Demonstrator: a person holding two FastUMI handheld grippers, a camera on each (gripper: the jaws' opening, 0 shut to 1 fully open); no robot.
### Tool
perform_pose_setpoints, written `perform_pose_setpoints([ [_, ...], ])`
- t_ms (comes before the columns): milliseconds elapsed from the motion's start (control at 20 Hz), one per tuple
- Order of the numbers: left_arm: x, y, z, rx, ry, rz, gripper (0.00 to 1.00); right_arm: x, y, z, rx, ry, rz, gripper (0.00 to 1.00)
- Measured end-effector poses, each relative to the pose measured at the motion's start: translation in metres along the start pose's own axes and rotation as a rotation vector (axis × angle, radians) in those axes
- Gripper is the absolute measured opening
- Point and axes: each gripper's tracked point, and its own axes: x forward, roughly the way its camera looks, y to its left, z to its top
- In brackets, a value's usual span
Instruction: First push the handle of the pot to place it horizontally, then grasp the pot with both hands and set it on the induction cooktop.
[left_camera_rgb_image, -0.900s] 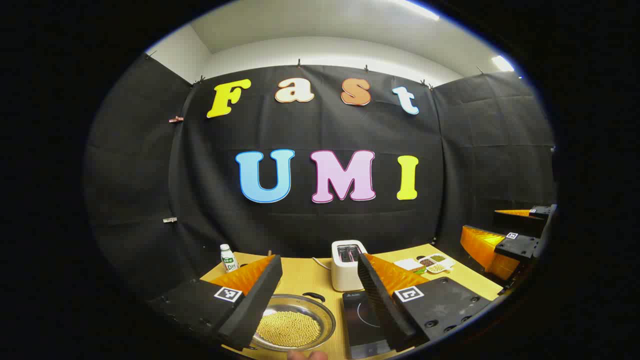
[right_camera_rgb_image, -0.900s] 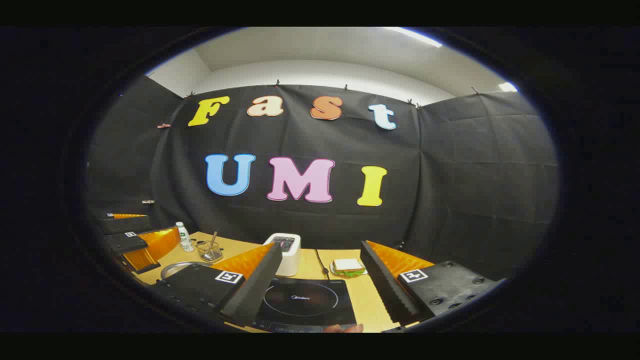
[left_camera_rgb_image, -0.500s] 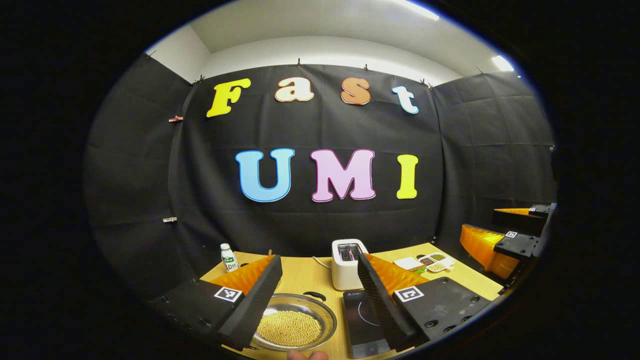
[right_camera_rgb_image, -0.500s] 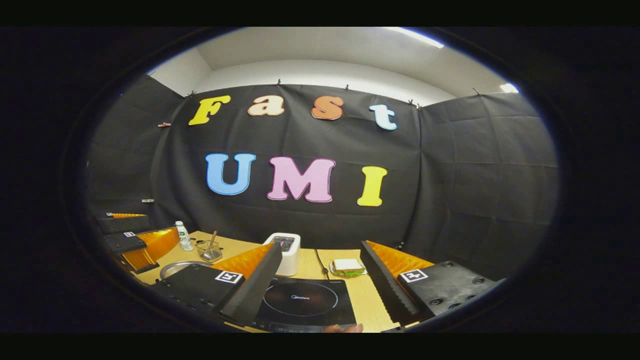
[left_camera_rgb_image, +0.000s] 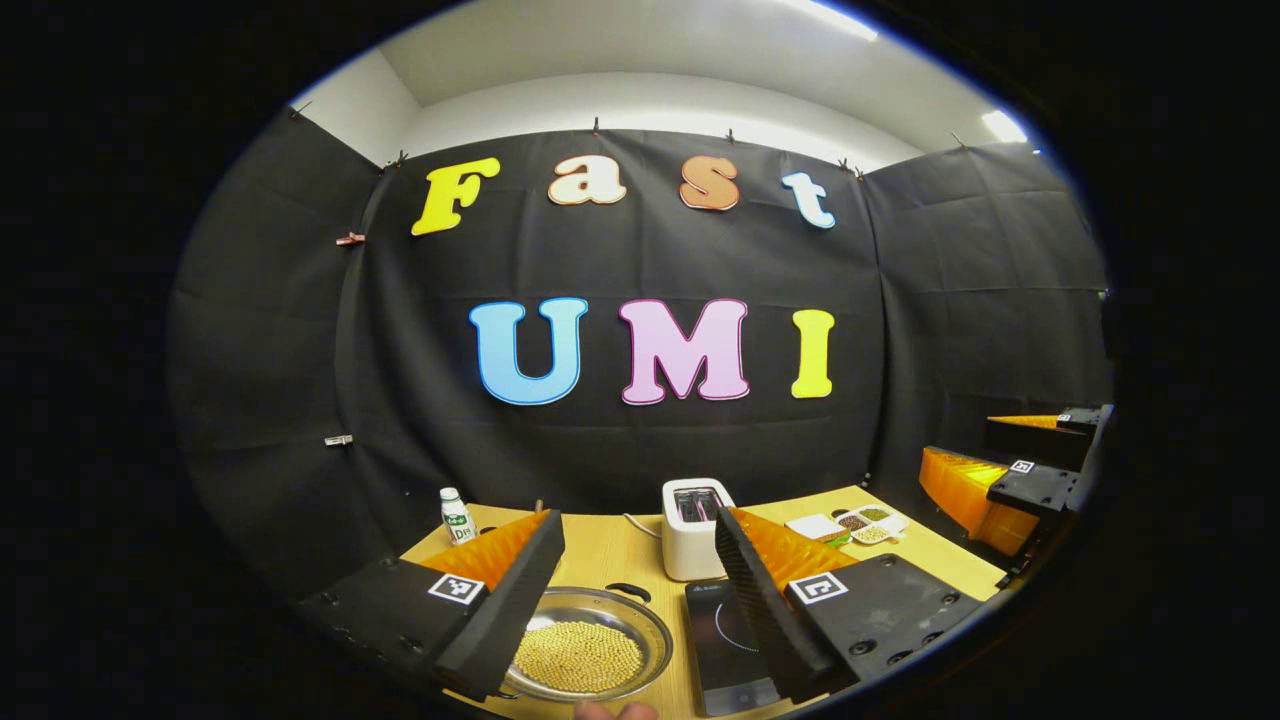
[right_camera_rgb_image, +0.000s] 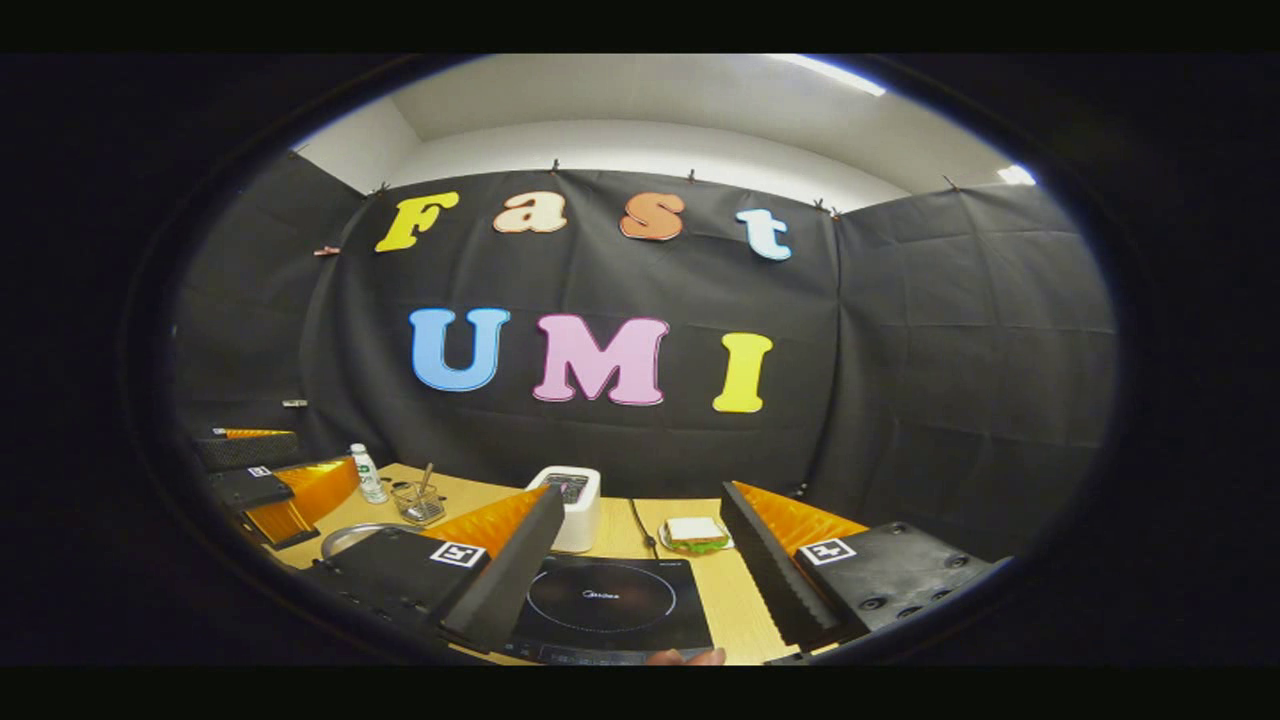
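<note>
In the left gripper view, the left gripper stands wide open with nothing between its fingers. Just past them, low in the gap and nearer the left finger, sits the pot, a shallow steel pan holding yellow beans, on the table. Its black handle lies at the far rim. The cooktop lies just beside the pot, partly behind the right finger. Beyond the gap stands a toaster. A bottle stands far off the left finger, and small dishes lie far off the right one.

In the right gripper view, the right gripper also gapes wide and empty. The cooktop fills the gap. The pot's rim peeks out past the left finger. A sandwich lies beyond.
</note>
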Motion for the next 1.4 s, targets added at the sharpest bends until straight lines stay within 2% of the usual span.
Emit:
perform_pose_setpoints([
  [550, -0.003, 0.006, 0.003, -0.012, -0.019, 0.021, 0.95, -0.002, -0.001, -0.002, -0.009, 0.002, 0.001, 0.96],
  [650, -0.005, 0.004, 0.005, -0.020, -0.026, 0.012, 0.92, -0.001, -0.002, -0.002, -0.012, 0.001, 0.000, 0.98],
  [700, -0.005, 0.005, 0.007, -0.015, -0.024, 0.011, 0.87, -0.001, -0.002, -0.002, -0.014, 0.002, 0.000, 0.96],
  [800, -0.009, 0.008, 0.010, -0.008, -0.027, 0.006, 0.57, -0.003, -0.002, -0.003, -0.014, 0.004, -0.001, 0.96],
  [950, -0.013, 0.000, 0.014, 0.018, -0.029, -0.051, 0.11, -0.003, -0.003, -0.002, -0.012, -0.001, -0.003, 0.96],
  [1050, -0.013, -0.008, 0.003, 0.045, 0.011, -0.100, 0.05, -0.003, -0.003, -0.003, -0.012, 0.000, -0.002, 0.96],
  [1150, -0.016, -0.019, -0.011, 0.041, 0.068, -0.146, 0.05, -0.004, -0.001, -0.004, -0.013, 0.004, 0.001, 0.96],
  [1400, -0.028, -0.029, -0.060, 0.055, 0.239, -0.201, 0.05, -0.007, 0.000, -0.012, -0.016, 0.023, 0.007, 0.96],
])
